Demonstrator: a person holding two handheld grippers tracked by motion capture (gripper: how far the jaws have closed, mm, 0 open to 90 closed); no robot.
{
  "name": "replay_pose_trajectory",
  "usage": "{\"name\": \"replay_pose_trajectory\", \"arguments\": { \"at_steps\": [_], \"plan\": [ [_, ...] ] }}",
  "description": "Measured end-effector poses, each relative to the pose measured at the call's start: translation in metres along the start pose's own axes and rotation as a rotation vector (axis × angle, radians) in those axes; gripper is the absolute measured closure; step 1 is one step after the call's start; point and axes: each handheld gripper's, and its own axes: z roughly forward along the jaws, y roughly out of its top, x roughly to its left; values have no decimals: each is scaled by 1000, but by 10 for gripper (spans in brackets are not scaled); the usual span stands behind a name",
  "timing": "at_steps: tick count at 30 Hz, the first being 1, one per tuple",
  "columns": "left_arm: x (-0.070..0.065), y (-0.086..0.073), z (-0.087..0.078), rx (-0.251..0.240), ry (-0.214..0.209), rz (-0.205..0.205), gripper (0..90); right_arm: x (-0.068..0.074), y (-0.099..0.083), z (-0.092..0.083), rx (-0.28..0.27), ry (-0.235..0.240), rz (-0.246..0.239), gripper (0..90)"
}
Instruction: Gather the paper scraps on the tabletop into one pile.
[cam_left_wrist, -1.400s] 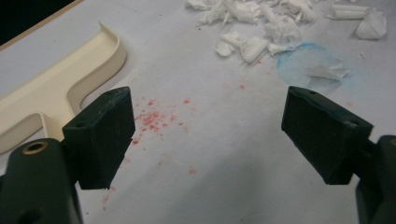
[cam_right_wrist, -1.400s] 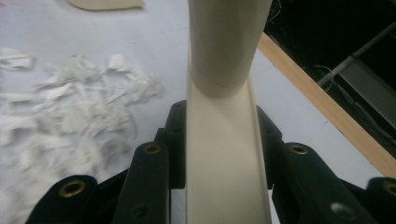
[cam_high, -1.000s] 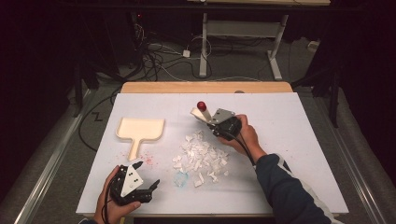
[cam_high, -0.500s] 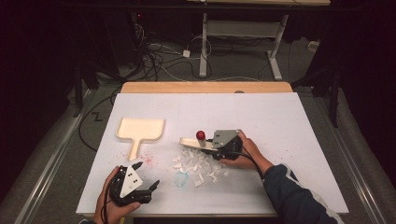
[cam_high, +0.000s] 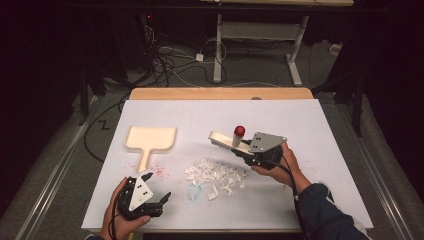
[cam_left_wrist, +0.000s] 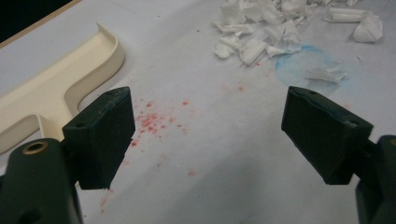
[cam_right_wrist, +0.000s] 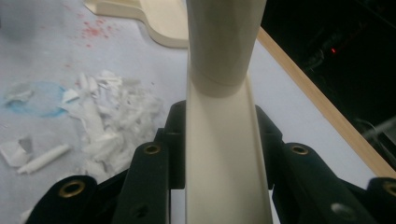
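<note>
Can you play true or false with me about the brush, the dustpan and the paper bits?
1. The right gripper holds the brush. True.
2. The dustpan is full of paper bits. False: it is empty, and the bits lie on the table.
3. The left gripper has its jaws wide open. True.
4. The left gripper holds the dustpan. False: it holds nothing, and the dustpan lies apart from it.
5. The brush has a red knob. True.

high: above, forward-down, far | gripper views: close | shared: paper scraps (cam_high: 215, 173)
</note>
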Motion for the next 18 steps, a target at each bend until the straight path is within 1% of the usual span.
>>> {"name": "replay_pose_trajectory", "arguments": {
  "at_steps": [1,2,4,5,6,7,8,9,10,11,12,14,15,16,17,18],
  "plan": [
    [0,0,0,-1,1,0,166,0,0,0,0,0,0,677],
    [0,0,-1,-4,1,-2,166,-1,-1,-3,13,-18,15,678],
    [0,0,-1,-4,3,0,166,-4,-3,-7,54,-44,34,677],
    [0,0,-1,-4,4,3,165,-5,-4,-10,76,-71,42,678],
    [0,0,-1,-4,4,5,165,-7,-8,-15,122,-109,52,677],
    [0,1,-2,-6,6,6,165,-7,-8,-15,122,-109,52,677],
    [-1,1,-3,-9,8,5,165,-9,-11,-18,137,-125,68,677],
    [0,1,-3,-10,7,6,166,-13,-16,-23,178,-171,94,678],
    [0,1,-4,-11,9,5,166,-13,-16,-23,178,-171,94,678],
    [0,0,-4,-13,10,7,165,-16,-23,-28,199,-200,123,678],
    [0,0,-4,-14,9,6,165,-16,-23,-28,199,-200,123,678],
    [0,1,-4,-12,10,9,166,-19,-28,-31,216,-221,155,678],
    [-1,1,-4,-14,11,9,165,-19,-34,-32,252,-255,159,678],
    [-1,1,-4,-14,10,11,165,-19,-34,-32,252,-255,159,678],
    [-1,1,-4,-14,10,10,166,-18,-37,-31,264,-260,166,678],
    [-1,1,-4,-13,10,12,166,-16,-41,-30,276,-251,183,678]
  ]
}}
